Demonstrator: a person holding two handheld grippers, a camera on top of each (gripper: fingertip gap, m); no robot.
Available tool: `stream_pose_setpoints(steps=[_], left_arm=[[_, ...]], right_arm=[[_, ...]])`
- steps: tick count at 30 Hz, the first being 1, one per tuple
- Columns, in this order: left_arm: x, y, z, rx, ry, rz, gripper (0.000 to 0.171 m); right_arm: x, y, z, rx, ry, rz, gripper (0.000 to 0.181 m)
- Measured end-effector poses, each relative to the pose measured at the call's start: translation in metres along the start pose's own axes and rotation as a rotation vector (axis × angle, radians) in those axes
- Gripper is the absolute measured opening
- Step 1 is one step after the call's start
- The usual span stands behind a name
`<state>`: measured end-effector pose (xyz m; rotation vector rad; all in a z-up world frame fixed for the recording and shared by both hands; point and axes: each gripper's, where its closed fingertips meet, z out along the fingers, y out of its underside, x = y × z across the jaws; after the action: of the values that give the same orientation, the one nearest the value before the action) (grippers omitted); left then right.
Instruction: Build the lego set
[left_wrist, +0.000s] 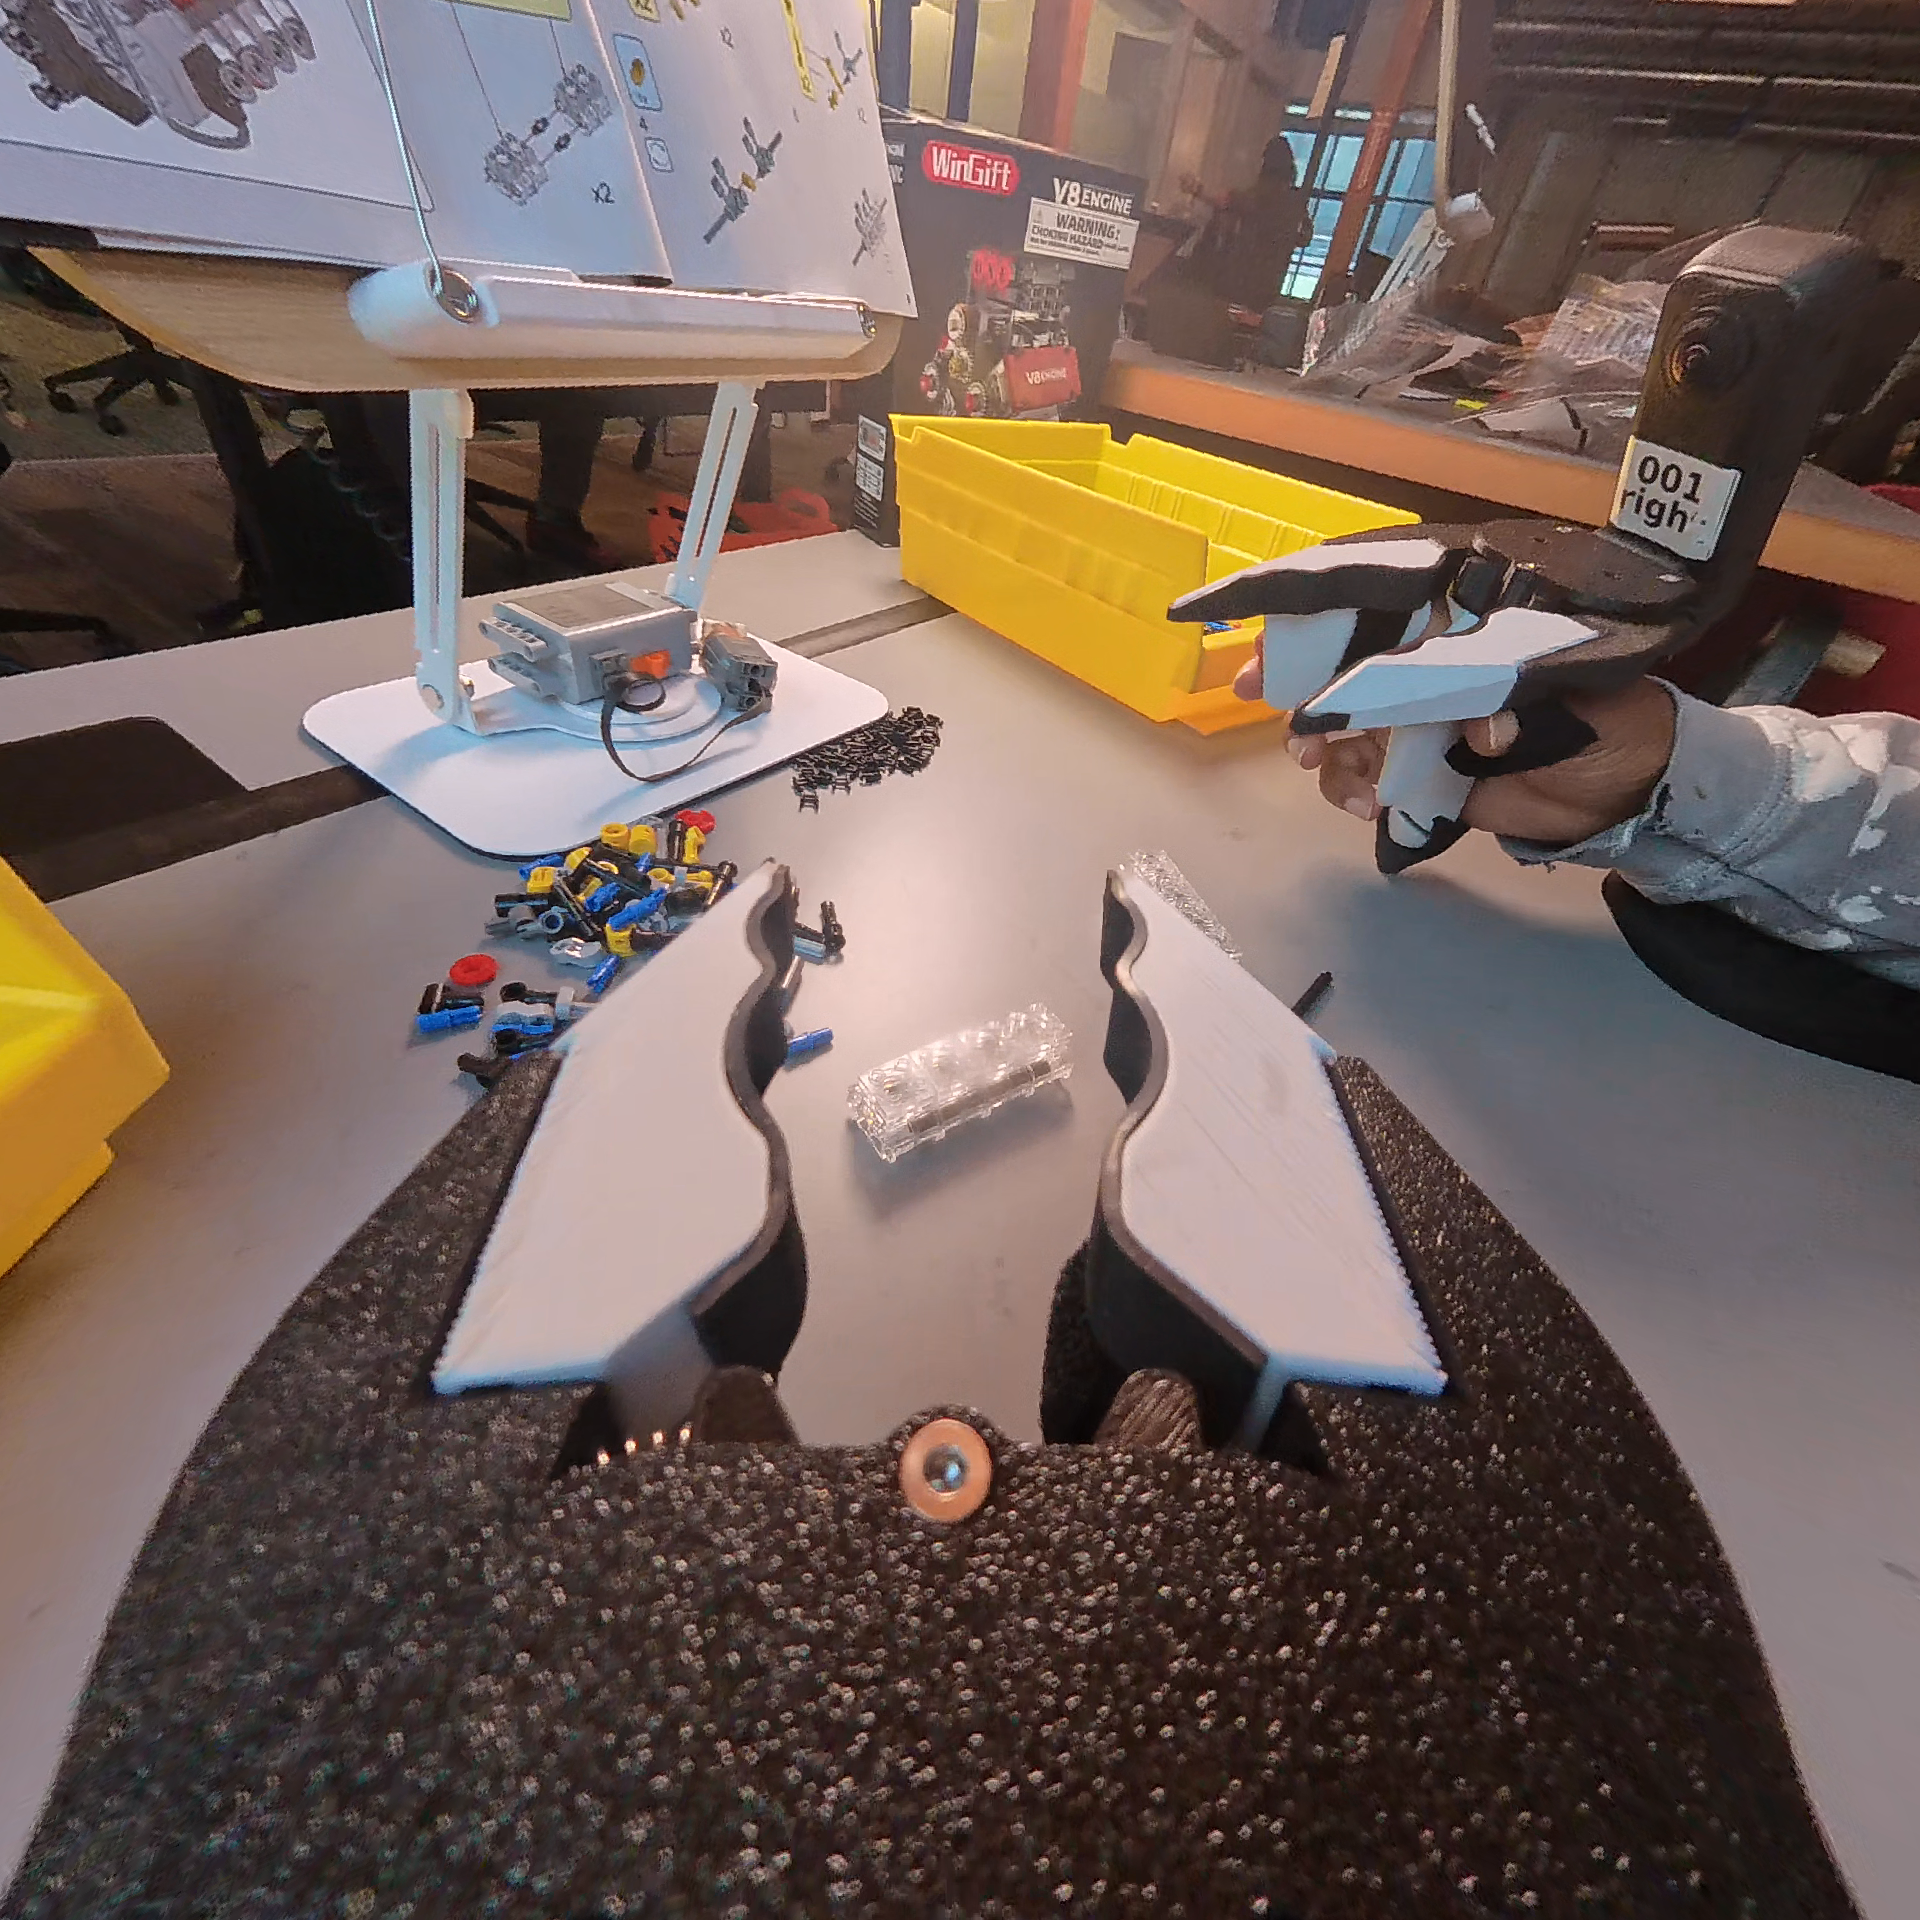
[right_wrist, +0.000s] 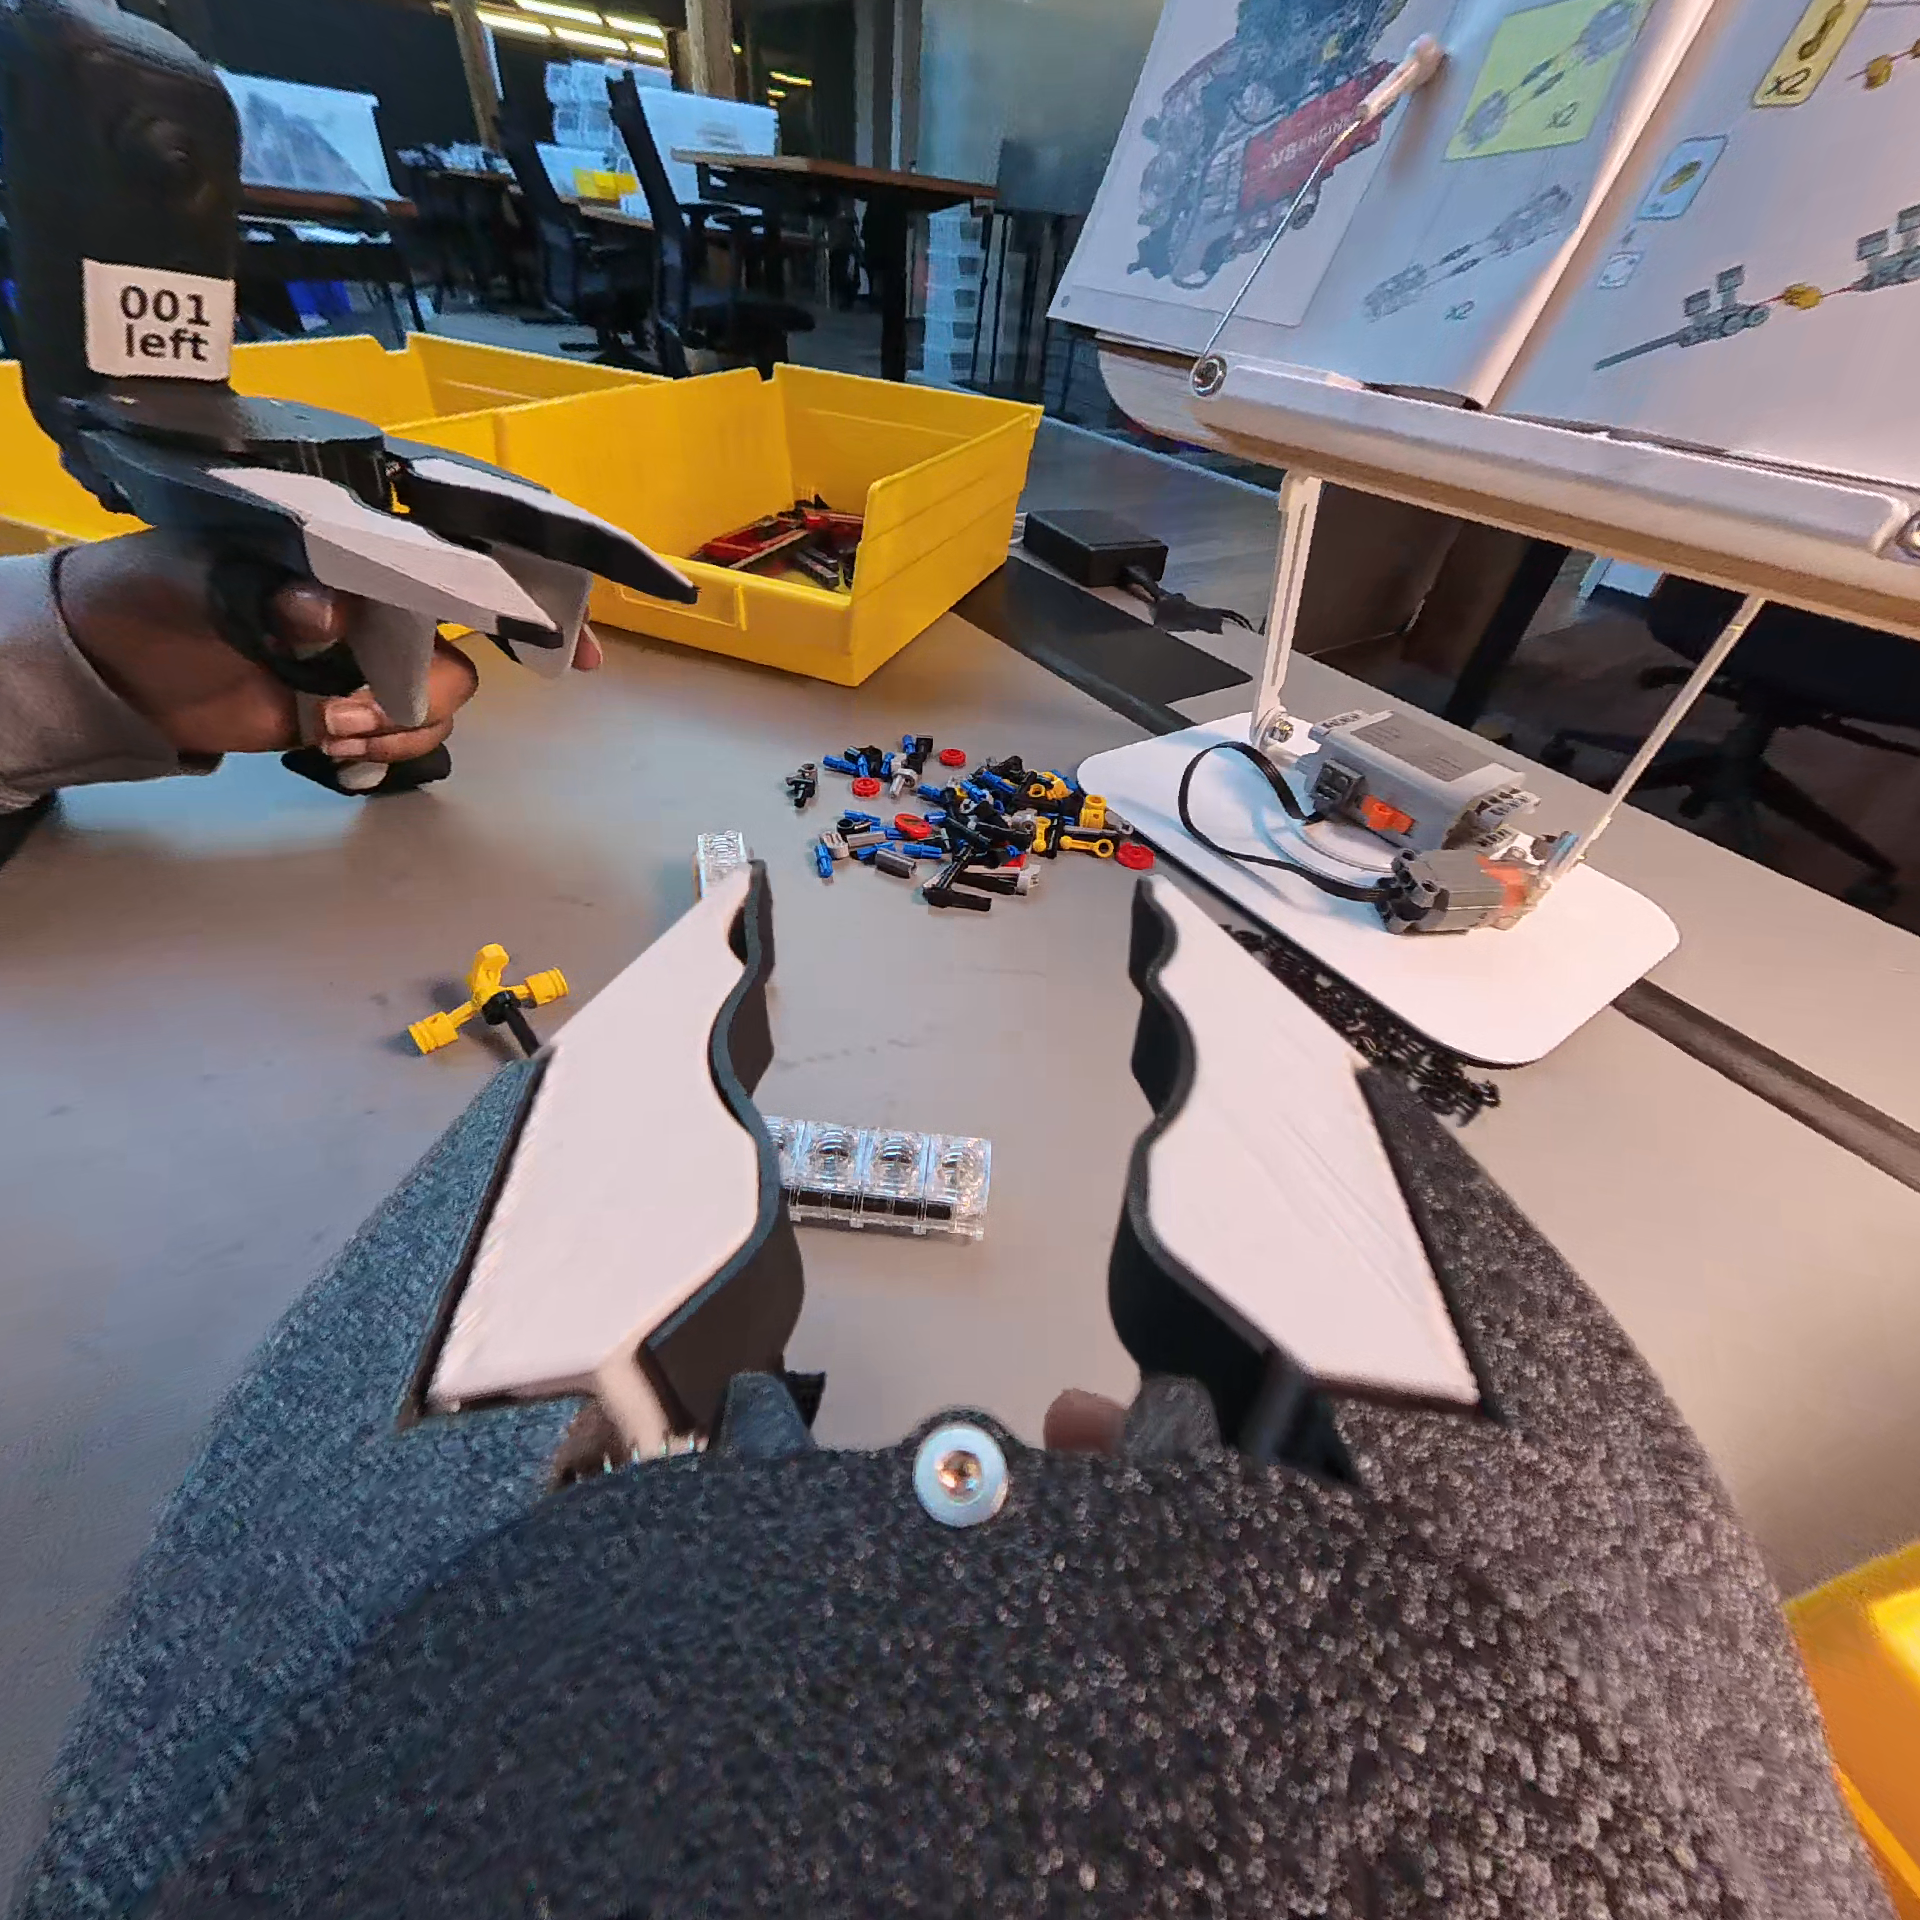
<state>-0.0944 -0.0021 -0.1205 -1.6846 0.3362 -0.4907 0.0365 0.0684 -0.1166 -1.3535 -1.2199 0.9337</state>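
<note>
Both grippers hover empty, jaws spread, over the clear brick: light, rigid, probably slick; its long sides look best to grip.

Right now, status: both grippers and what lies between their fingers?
Left gripper open, empty. Right gripper open, empty. Clear studded brick flat on the grey table, between both sets of fingers, untouched. Pile of small connector pins just beyond.
</note>
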Motion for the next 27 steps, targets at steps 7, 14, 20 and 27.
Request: stream_pose_setpoints(steps=[7,14,20,27], left_arm=[[-0.005,0.002,0.001,-0.011,-0.056,0.047,0.055],[-0.003,-0.001,0.002,0.011,-0.075,0.055,0.054],[-0.002,-0.002,0.002,0.02,-0.078,0.076,0.054],[-0.004,-0.005,0.001,0.034,-0.094,0.073,0.054]], right_arm=[[0.003,-0.006,-0.006,0.057,-0.021,0.048,0.038],[0.008,-0.004,-0.006,0.044,0.045,-0.046,0.062],[0.011,-0.005,-0.007,0.054,0.047,-0.033,0.064],[0.016,-0.008,-0.009,0.08,0.064,-0.014,0.066]])
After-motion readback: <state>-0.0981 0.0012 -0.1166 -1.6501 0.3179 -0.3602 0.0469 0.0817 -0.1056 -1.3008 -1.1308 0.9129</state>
